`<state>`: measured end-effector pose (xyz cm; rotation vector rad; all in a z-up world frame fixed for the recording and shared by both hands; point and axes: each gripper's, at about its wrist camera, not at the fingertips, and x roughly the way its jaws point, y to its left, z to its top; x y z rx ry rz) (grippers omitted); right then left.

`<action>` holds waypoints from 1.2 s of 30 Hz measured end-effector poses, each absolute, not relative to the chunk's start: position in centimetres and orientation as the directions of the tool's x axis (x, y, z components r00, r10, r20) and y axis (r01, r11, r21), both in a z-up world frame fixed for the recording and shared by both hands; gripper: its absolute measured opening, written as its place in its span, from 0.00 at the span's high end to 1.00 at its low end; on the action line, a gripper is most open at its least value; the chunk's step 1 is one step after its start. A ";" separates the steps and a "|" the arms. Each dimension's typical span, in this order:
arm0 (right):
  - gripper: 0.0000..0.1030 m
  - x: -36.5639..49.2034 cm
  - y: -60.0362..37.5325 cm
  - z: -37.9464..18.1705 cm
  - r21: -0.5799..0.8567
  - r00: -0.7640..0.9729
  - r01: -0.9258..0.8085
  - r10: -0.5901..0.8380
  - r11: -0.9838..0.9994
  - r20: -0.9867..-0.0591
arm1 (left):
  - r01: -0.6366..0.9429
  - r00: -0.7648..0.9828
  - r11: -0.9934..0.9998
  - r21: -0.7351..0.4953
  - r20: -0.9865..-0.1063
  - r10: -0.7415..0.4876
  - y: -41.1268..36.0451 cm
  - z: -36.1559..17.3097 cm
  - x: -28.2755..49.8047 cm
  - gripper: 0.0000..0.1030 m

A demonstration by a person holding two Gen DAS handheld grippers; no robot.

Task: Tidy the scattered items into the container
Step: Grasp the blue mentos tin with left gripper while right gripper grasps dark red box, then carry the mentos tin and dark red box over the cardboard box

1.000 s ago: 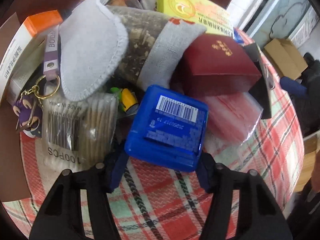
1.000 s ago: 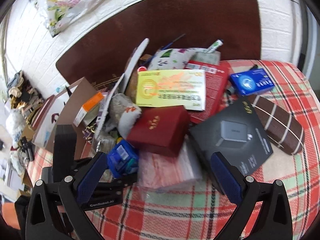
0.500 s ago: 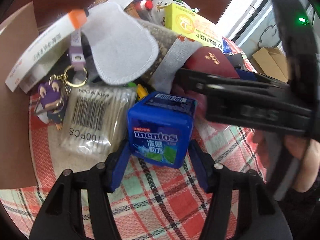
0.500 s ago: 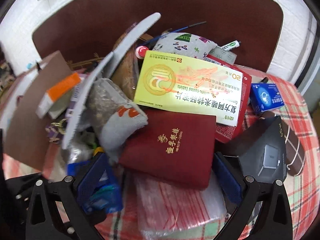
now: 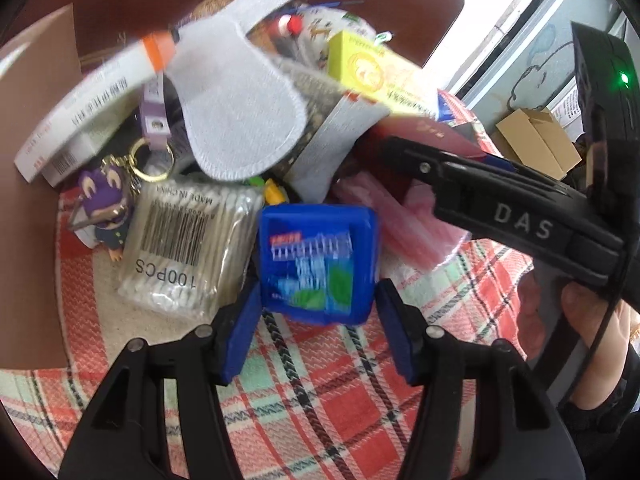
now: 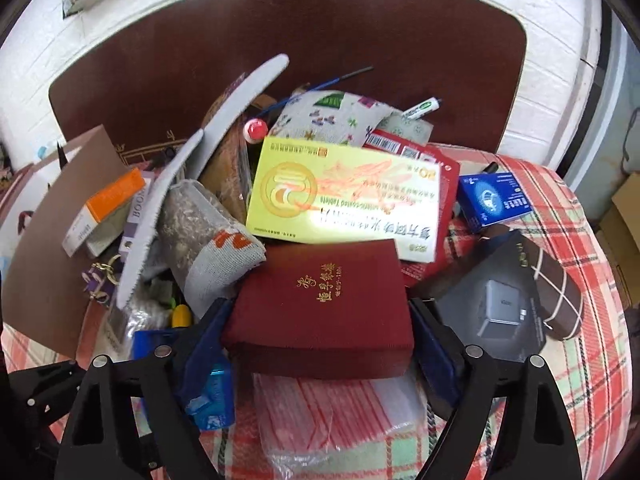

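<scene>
A heap of items lies on a plaid cloth. My left gripper [image 5: 316,320] holds a blue Mentos box [image 5: 316,264] between its blue pads, just above the cloth, next to a pack of cotton swabs [image 5: 184,248]. My right gripper [image 6: 320,344] has its jaws on either side of a dark red box [image 6: 324,308] with gold lettering; its pads sit at the box's sides. The box rests on a pink plastic pack [image 6: 340,412]. The Mentos box also shows in the right wrist view [image 6: 212,392]. A brown cardboard container flap [image 6: 52,240] stands at the left.
Around the red box lie a yellow tablet box [image 6: 344,196], a grey sock [image 6: 208,240], white insoles [image 5: 240,108], a black charger box [image 6: 496,308], a blue box [image 6: 494,198], a brown case [image 6: 556,292] and a purple keychain [image 5: 104,212]. A dark headboard [image 6: 280,32] stands behind.
My right gripper has moved forward and down until its jaws flank the dark red box. My left gripper has tilted the Mentos box while holding it.
</scene>
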<state>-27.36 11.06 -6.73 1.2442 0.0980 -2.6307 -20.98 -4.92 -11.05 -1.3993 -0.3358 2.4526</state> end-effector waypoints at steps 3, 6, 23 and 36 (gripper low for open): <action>0.17 -26.8 11.8 -5.5 0.057 -0.620 0.237 -0.196 -0.970 -0.760 | -0.149 -0.504 -0.931 -0.333 -0.785 0.361 -4.8 -9.7 -20.1 0.46; 0.18 -25.8 12.4 -4.6 0.074 -0.626 0.235 -0.209 -0.969 -0.752 | -0.153 -0.517 -0.941 -0.302 -0.787 0.337 -4.5 -8.8 -19.1 0.46; 0.31 -20.7 12.6 -1.0 0.127 -0.635 0.296 -0.295 -0.947 -0.714 | -0.143 -0.579 -0.952 -0.270 -0.757 0.302 -4.7 -5.2 -15.0 0.46; 0.15 -17.9 14.7 -7.0 0.103 -0.465 0.245 -0.211 -0.964 -0.860 | -0.123 -0.535 -0.957 -0.263 -0.794 0.287 -5.6 -7.3 -12.2 0.46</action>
